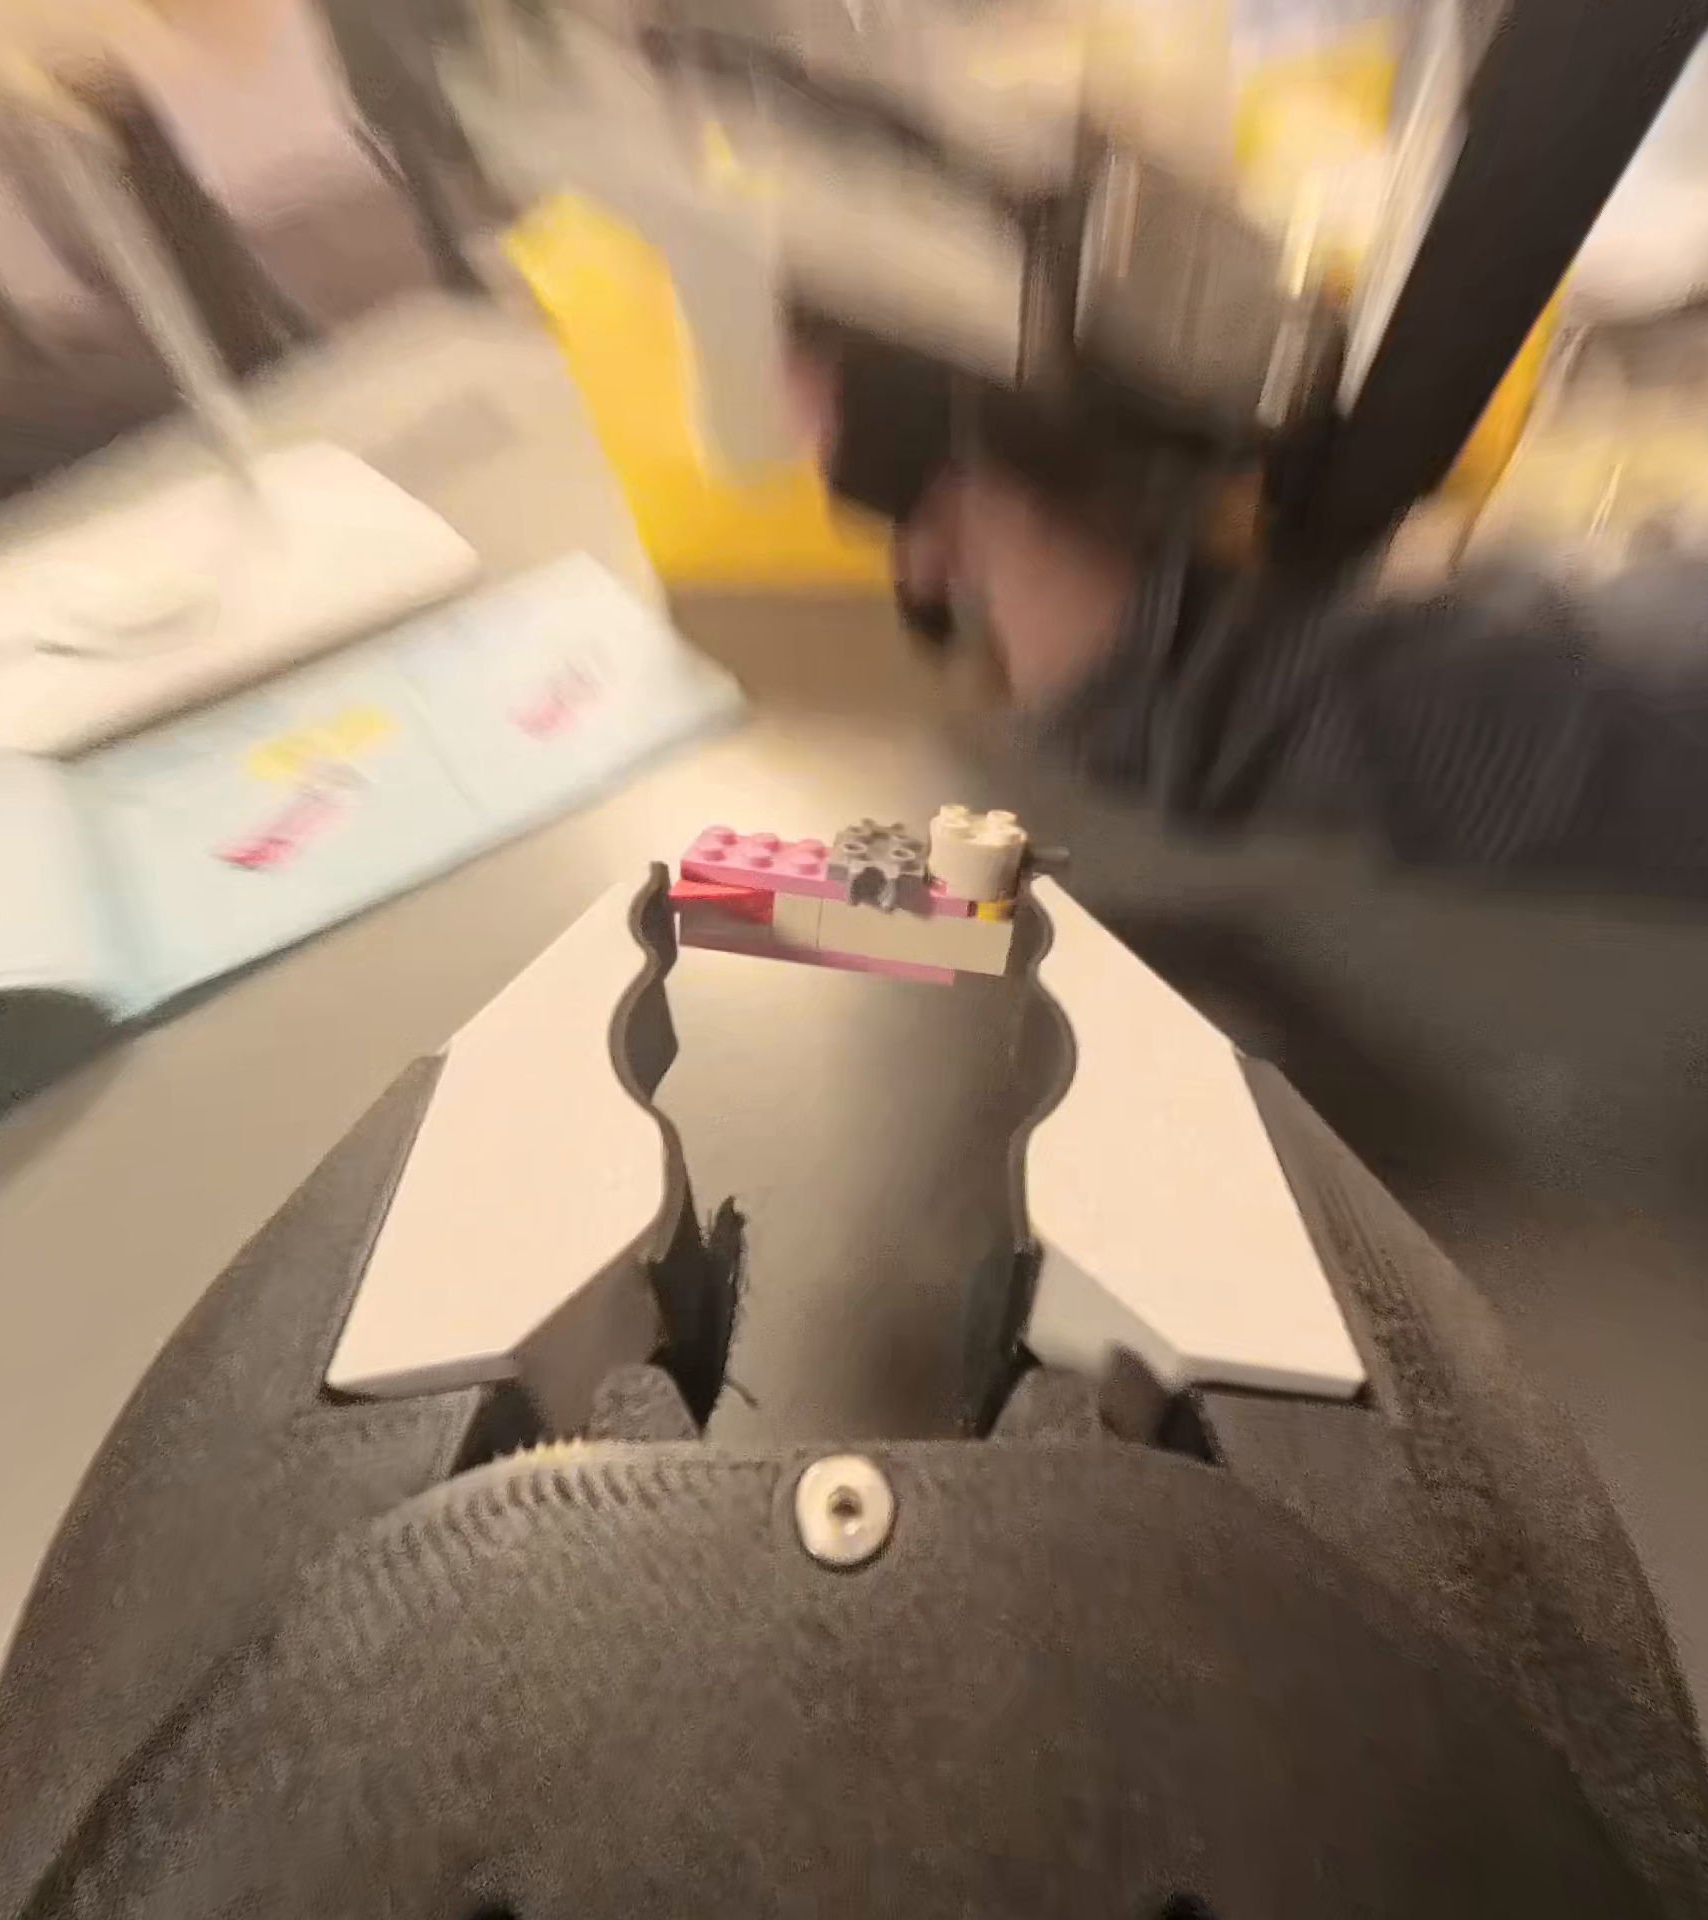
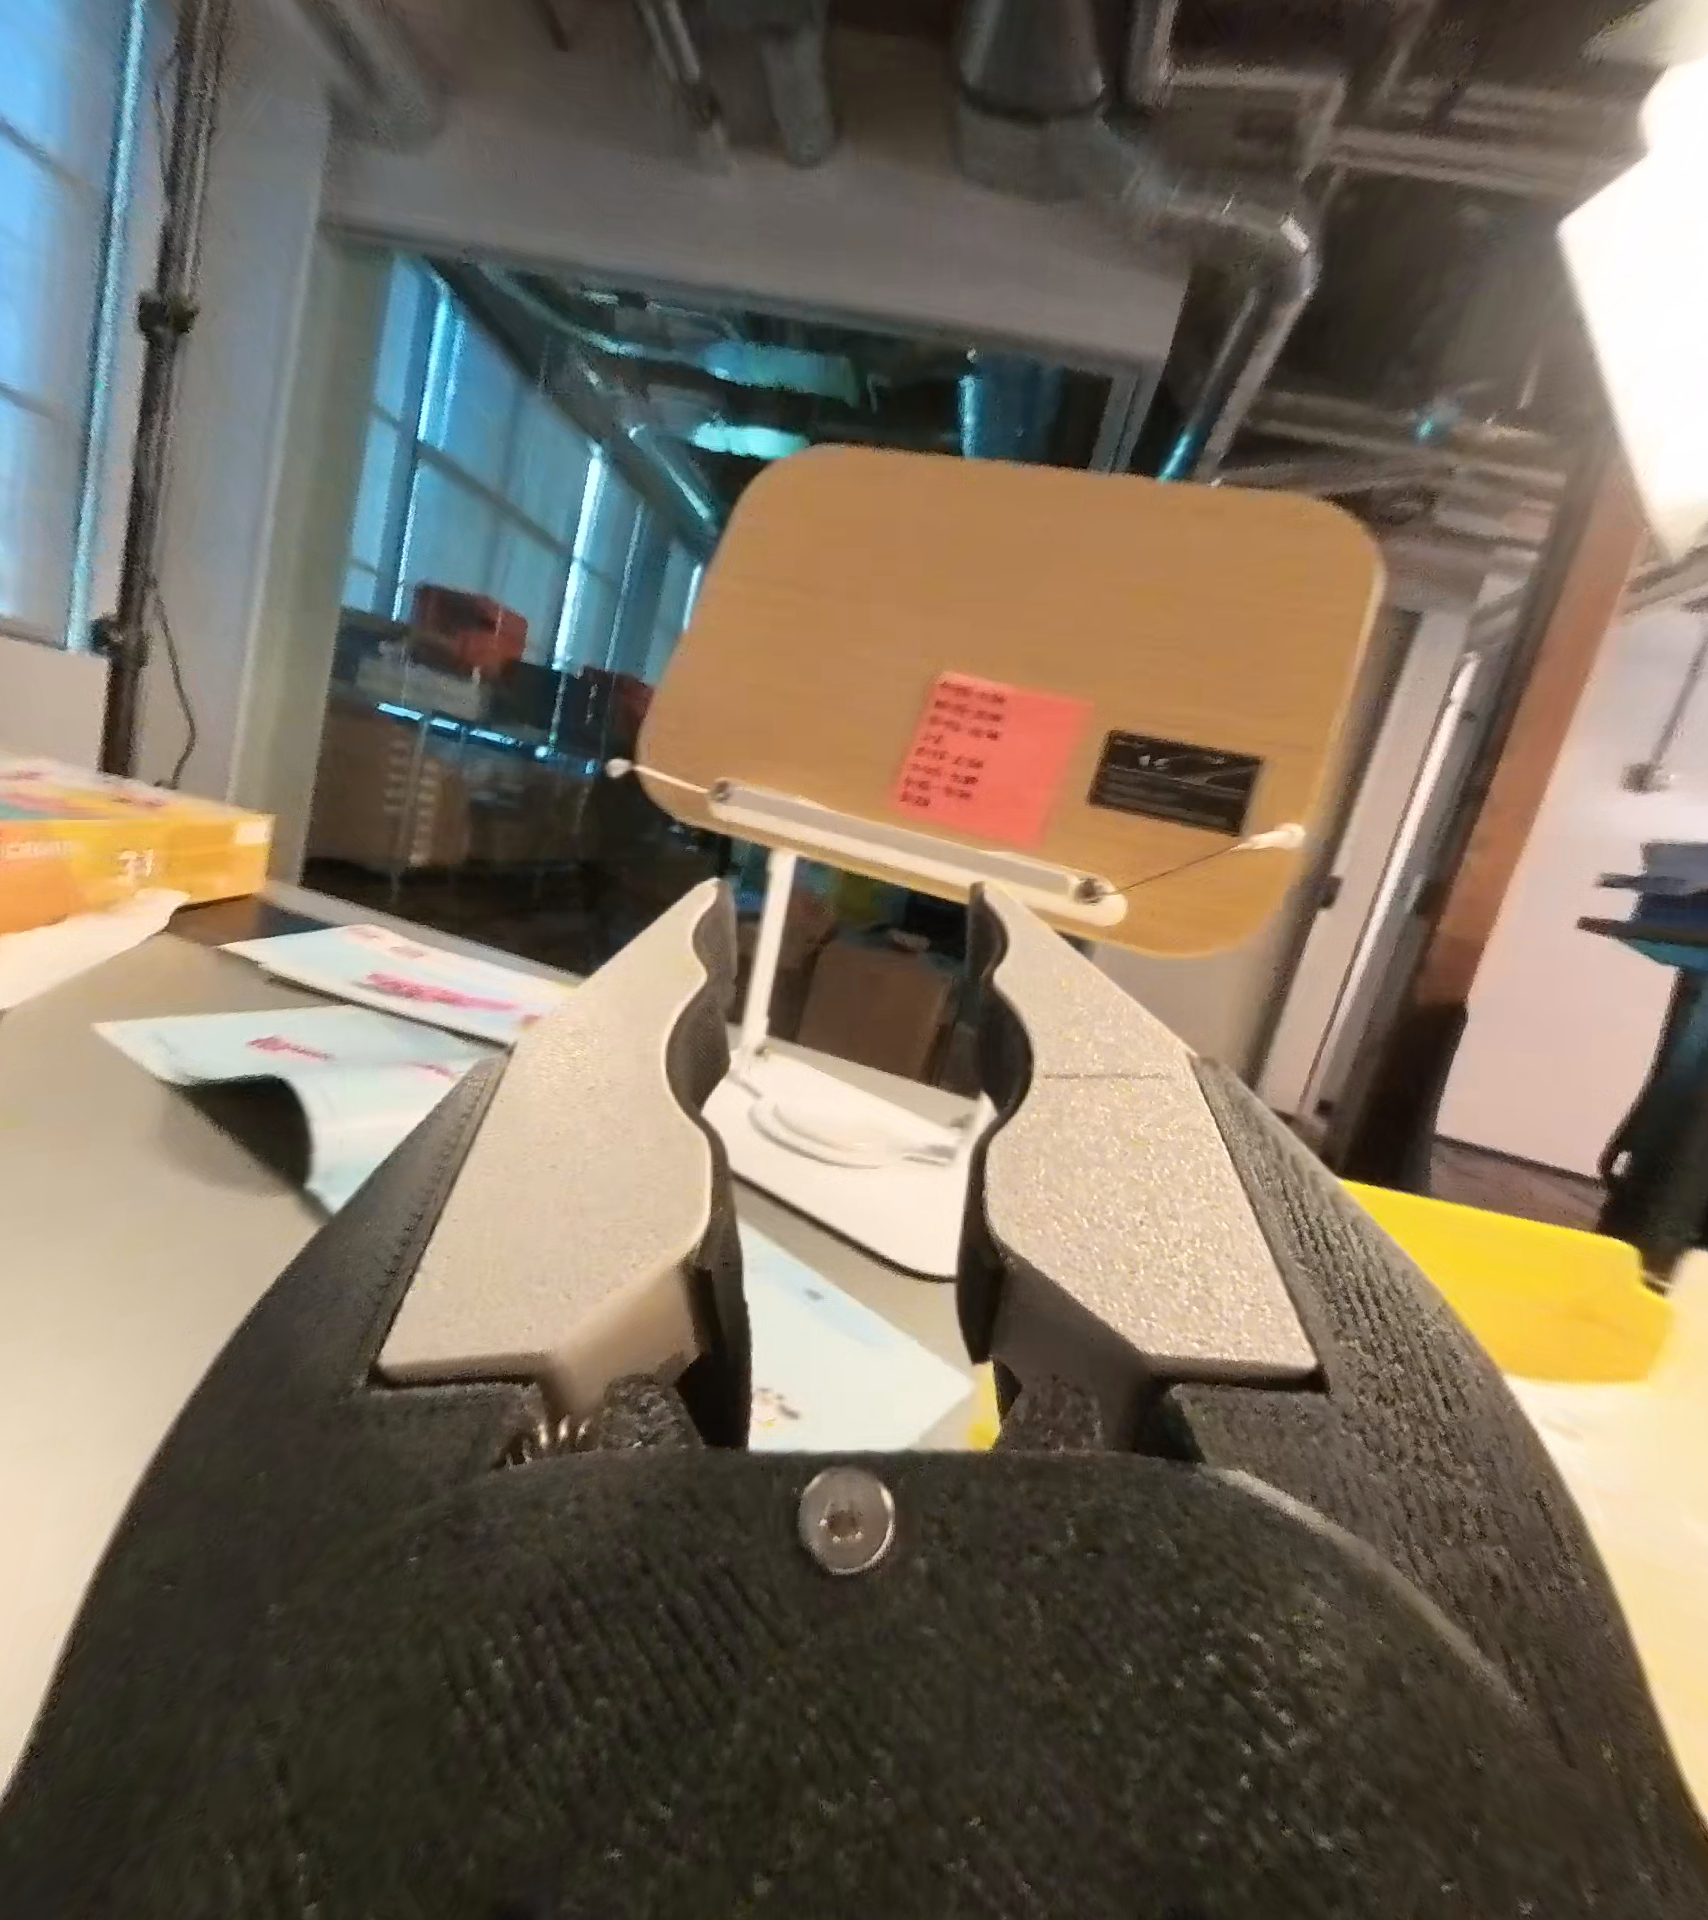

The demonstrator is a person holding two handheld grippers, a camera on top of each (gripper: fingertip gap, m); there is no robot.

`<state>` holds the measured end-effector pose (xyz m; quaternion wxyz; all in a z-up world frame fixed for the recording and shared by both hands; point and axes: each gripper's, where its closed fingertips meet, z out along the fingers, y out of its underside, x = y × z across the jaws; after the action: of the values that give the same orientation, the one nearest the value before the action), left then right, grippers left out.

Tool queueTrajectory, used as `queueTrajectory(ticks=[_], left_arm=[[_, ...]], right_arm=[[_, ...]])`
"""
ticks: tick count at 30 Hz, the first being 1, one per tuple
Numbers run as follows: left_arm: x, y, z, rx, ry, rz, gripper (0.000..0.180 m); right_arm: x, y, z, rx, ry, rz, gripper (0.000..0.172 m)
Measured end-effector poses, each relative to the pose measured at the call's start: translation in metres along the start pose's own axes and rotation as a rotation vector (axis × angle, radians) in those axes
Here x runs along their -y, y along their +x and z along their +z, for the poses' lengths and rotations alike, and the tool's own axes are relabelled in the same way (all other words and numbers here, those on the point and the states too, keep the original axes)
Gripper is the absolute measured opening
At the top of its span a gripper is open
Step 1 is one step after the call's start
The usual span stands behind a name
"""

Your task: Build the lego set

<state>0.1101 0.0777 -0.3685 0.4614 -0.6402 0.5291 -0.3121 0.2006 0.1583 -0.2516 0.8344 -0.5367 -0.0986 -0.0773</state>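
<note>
The left gripper [image 1: 845, 914] clamps a small pink-and-white brick model [image 1: 845, 904] endwise above the table [image 1: 154, 1195], while the right gripper [image 2: 850, 935] hangs part-open and empty before a wooden book stand [image 2: 1016, 644].

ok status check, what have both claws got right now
Left claw clamped on a small pink and white brick build, lifted off the table. Right claw open, empty, facing the wooden book stand. Surroundings blurred.
</note>
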Motion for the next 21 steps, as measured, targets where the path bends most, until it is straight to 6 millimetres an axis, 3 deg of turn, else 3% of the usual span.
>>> queueTrajectory(ticks=[2, 4, 9, 21], left_arm=[[-0.012, -0.001, 0.017, -0.038, -0.100, 0.036, 0.065], [-0.012, 0.001, 0.029, -0.075, -0.126, 0.077, 0.065], [-0.019, 0.004, 0.047, -0.181, -0.225, 0.056, 0.065], [-0.013, 0.025, 0.037, -0.408, -0.202, 0.072, 0.065]], right_arm=[[-0.004, 0.009, 0.002, -0.003, -0.002, 0.011, 0.041], [-0.004, 0.011, 0.004, 0.004, 0.015, 0.006, 0.038], [-0.007, 0.012, 0.007, 0.001, 0.009, 0.011, 0.038], [-0.011, 0.009, 0.008, 0.017, -0.005, 0.028, 0.037]])
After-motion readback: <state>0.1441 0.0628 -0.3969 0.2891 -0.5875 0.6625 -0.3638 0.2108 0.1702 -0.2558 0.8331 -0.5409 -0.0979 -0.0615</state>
